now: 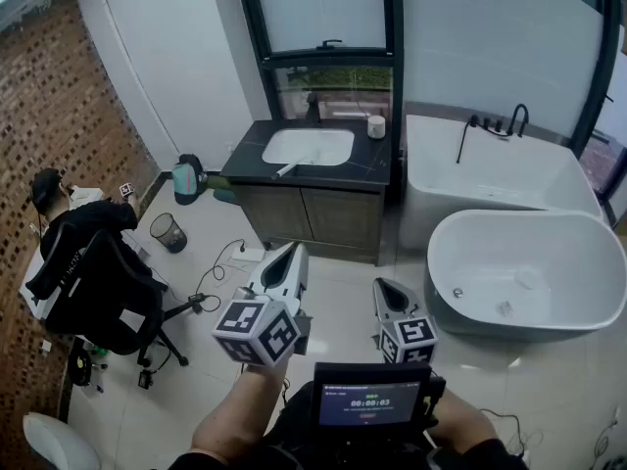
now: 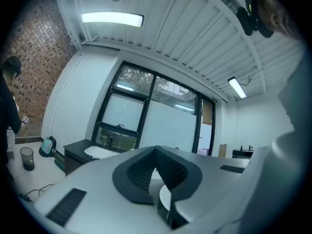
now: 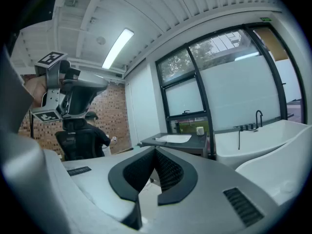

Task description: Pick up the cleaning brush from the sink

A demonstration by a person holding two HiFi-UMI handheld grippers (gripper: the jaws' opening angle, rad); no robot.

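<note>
Cleaning brush (image 1: pixel 287 169) lies at the front rim of the sink (image 1: pixel 338 135), set in a dark bench (image 1: pixel 367 169) across the room. Left gripper (image 1: pixel 292 250) and right gripper (image 1: pixel 380 284), both pressed together and empty, should approach, then spread. Brick wall (image 1: pixel 49 86) stands left, pale floor (image 1: pixel 216 233) centre, bathtub (image 1: pixel 529 262) right.

left gripper (image 1: pixel 291 251): pale grey plastic shell, narrows to a wedge nose, small dark ribbed slots on the top face

right gripper (image 1: pixel 381 286): same pale grey wedge, basically a twin

pads (image 2: pixel 171 169): dark grey rubber, ribbed on the inner faces, curvy outline

marker cubes (image 1: pixel 257 331): white with black square codes, one at the back of each gripper

screen box (image 1: pixel 369 397): black casing, small lit display

clothes: dark top (image 1: pixel 495 455), forearms bare
</note>
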